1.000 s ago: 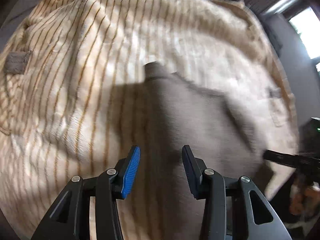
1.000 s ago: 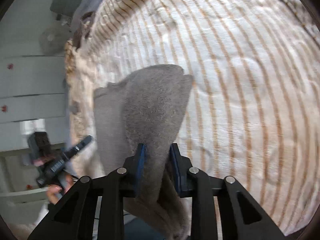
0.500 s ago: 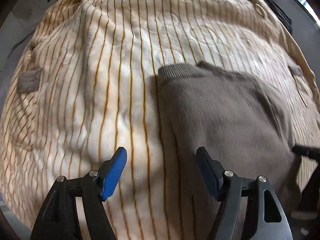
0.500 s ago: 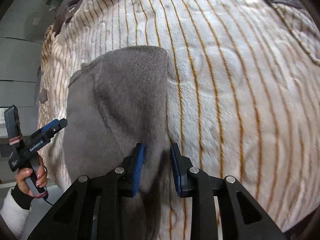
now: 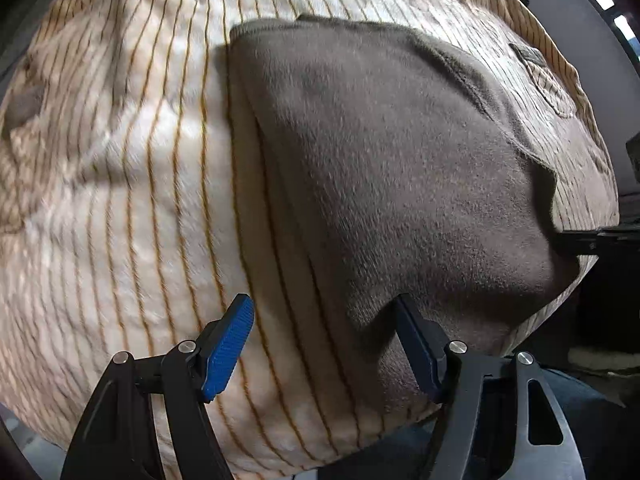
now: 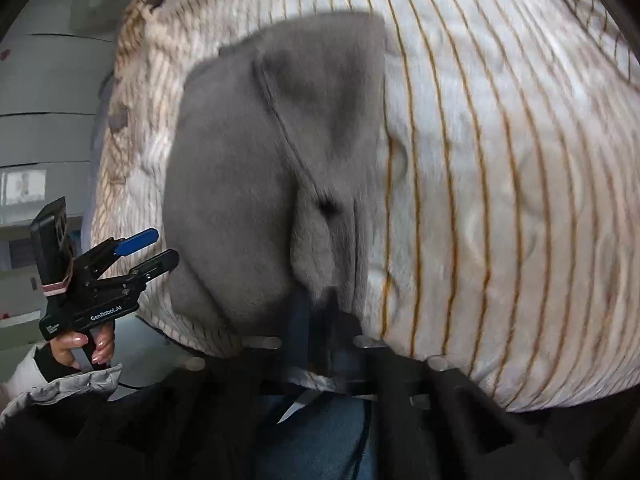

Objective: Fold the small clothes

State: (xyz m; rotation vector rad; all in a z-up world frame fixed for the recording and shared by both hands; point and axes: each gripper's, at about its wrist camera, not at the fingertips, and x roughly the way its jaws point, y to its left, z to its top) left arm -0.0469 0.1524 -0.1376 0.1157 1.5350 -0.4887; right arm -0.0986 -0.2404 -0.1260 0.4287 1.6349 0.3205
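Note:
A small grey fleece garment (image 5: 400,160) lies spread on a cream blanket (image 5: 120,200) with thin orange stripes. My left gripper (image 5: 322,304) hangs open just over the garment's near left corner. Its right finger stands at the cloth's edge, and the pads press on nothing. In the right wrist view the same garment (image 6: 240,180) shows a curved seam and a puckered fold near me. My right gripper (image 6: 316,308), blurred, has its jaws closing tight on that near edge. The left gripper (image 6: 164,246) shows there at the left, held by a hand.
The blanket (image 6: 500,160) drops off at its near edge, above blue jeans (image 6: 320,432). Small grey patches (image 5: 24,104) (image 5: 528,54) lie on it. A person's hand (image 6: 84,344) and pale sleeve are at the lower left, with white cabinets (image 6: 40,120) behind.
The garment, held up before, now lies flat on the blanket. My left gripper opened wide and slid left off the cloth. My right gripper's jaws came closer together on the near edge.

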